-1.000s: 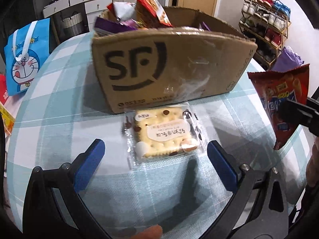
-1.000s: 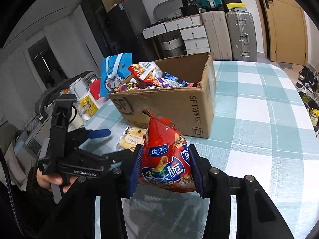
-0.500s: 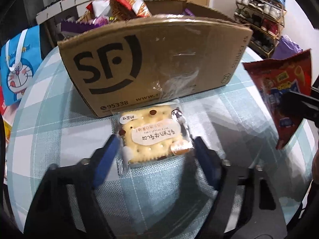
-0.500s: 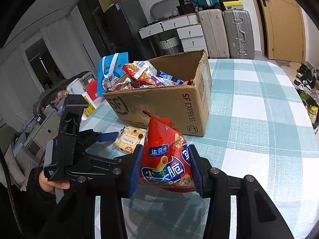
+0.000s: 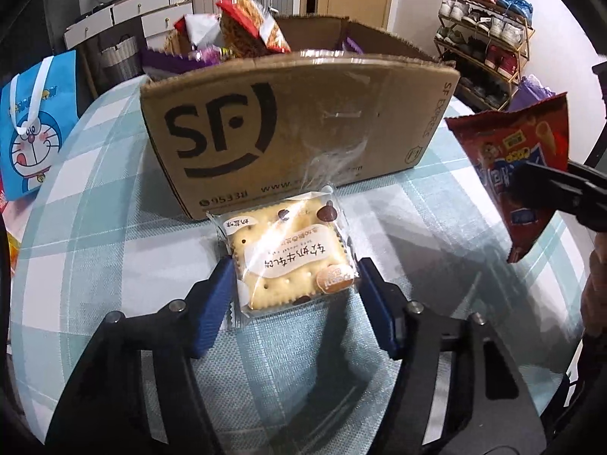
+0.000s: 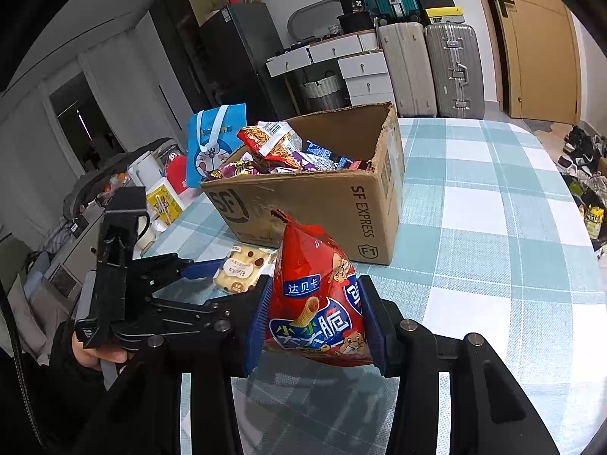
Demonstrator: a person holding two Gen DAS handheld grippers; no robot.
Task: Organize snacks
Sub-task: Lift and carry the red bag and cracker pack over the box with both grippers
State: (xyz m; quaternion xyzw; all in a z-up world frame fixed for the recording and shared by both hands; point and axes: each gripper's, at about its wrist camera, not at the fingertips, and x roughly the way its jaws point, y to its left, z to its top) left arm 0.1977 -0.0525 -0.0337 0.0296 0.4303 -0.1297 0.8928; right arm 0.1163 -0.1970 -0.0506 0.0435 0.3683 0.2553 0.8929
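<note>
A clear-wrapped cracker pack (image 5: 292,254) lies on the checked tablecloth (image 5: 95,227), just in front of the cardboard SF box (image 5: 303,125) full of snack bags. My left gripper (image 5: 295,271) straddles the pack; its jaws are closing and both blue pads (image 5: 216,303) touch the wrapper's side edges. In the right wrist view the pack (image 6: 242,267) sits beside the box (image 6: 322,212), with the left gripper's blue finger (image 6: 201,268) alongside it. My right gripper (image 6: 315,318) is shut on a red chip bag (image 6: 315,258), held upright above the table; the bag (image 5: 519,159) also shows at the left wrist view's right edge.
A blue cartoon gift bag (image 5: 30,132) stands at the table's left edge. A shoe rack (image 5: 485,45) is behind on the right, suitcases (image 6: 451,68) and white drawers beyond the box. Right of the box the tablecloth (image 6: 493,227) stretches on. Bottles and clutter sit off the table's left side.
My left gripper moved forward around the cracker pack and its jaws closed from wide apart until the pads met the wrapper. The right gripper and chip bag stayed put.
</note>
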